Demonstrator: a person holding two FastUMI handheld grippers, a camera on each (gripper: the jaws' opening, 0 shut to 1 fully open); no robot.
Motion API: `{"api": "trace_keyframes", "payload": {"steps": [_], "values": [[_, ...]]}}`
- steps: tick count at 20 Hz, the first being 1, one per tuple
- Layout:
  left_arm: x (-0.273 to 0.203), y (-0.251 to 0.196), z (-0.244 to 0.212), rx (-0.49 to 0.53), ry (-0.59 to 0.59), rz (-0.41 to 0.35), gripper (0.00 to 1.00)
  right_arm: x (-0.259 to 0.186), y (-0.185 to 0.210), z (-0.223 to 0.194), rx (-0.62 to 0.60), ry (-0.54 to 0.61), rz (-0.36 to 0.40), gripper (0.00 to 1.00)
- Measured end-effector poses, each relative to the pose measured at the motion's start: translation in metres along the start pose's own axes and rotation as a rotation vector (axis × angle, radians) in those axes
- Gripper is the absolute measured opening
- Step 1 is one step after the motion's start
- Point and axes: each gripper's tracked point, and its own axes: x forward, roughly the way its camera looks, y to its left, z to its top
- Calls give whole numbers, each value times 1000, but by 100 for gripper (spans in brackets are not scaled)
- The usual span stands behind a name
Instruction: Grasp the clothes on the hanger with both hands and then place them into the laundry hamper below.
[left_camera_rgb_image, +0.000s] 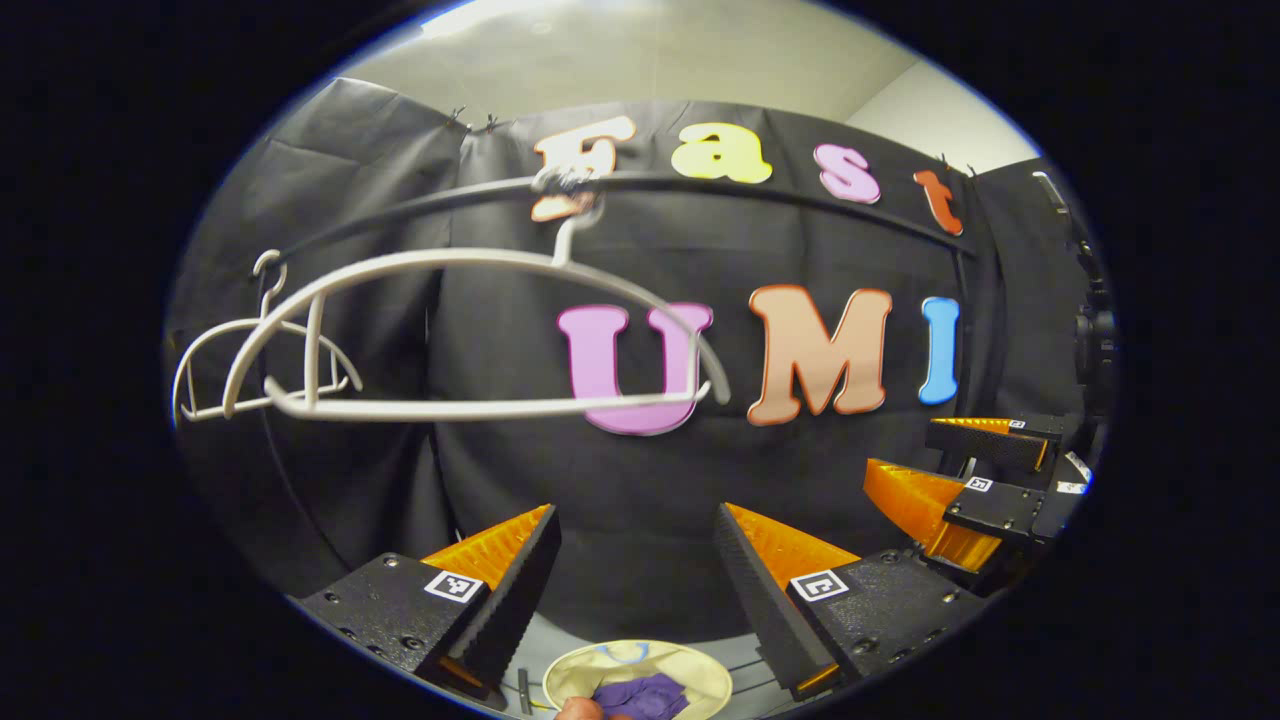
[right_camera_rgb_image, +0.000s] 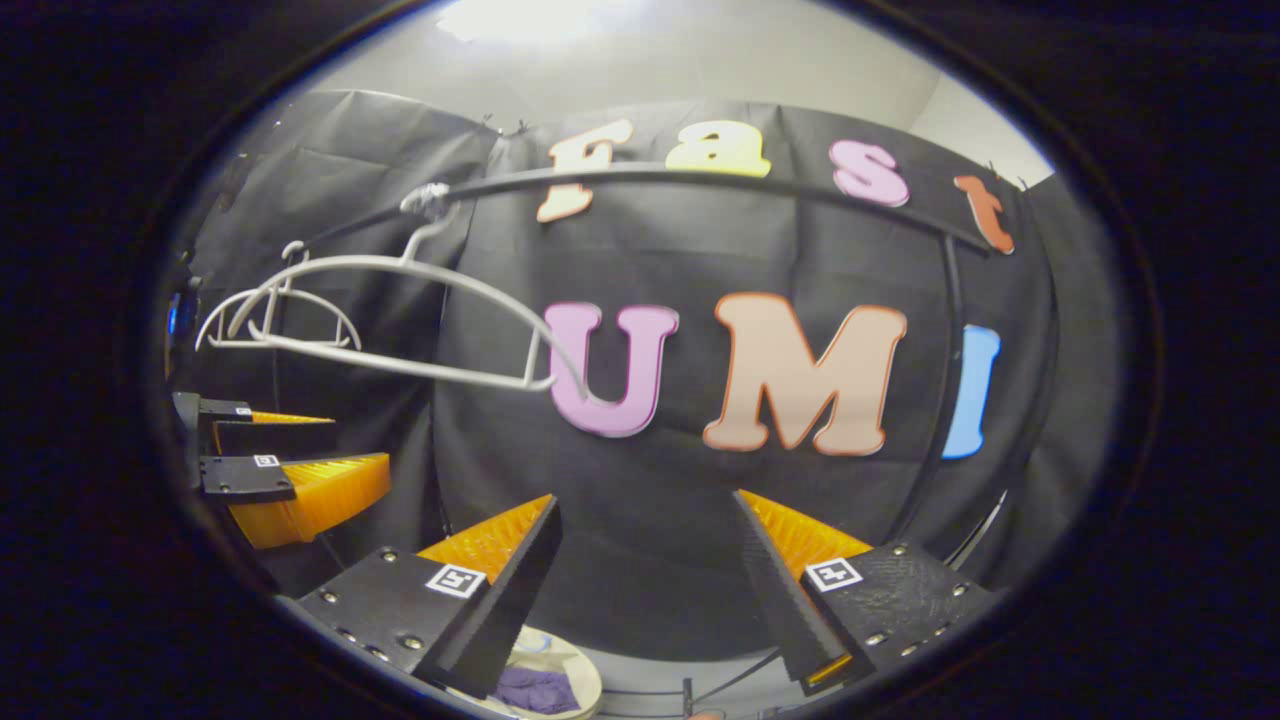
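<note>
**Clothes in the hamper, hanger bare**

My left gripper (left_camera_rgb_image: 635, 575) and right gripper (right_camera_rgb_image: 650, 575) both gape wide, holding nothing; at the bottom of each view the purple clothes (left_camera_rgb_image: 640, 695) lie inside the pale laundry hamper (left_camera_rgb_image: 700, 672); upper left, the white hanger (left_camera_rgb_image: 470, 335) hangs empty on the rail (left_camera_rgb_image: 800, 200); I judge the drop done, so next I only draw back.

Smooth white plastic hangers (left_camera_rgb_image: 470, 335) on a matt black rail (left_camera_rgb_image: 700, 190); soft purple cloth (left_camera_rgb_image: 640, 695) in the pale fabric hamper (left_camera_rgb_image: 690, 670).
</note>
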Motion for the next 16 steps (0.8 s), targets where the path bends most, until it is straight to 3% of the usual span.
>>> {"api": "trace_keyframes", "payload": {"steps": [7,15,16], "values": [[11,-81,98,-40,-158,-44,93,-44,-99,80,1,-159,-95,100],[15,-203,123,-46,-202,-163,92,-90,-216,85,-53,-163,-203,96],[16,-221,122,-54,-195,-180,92,-93,-227,83,-51,-160,-207,100]]}}
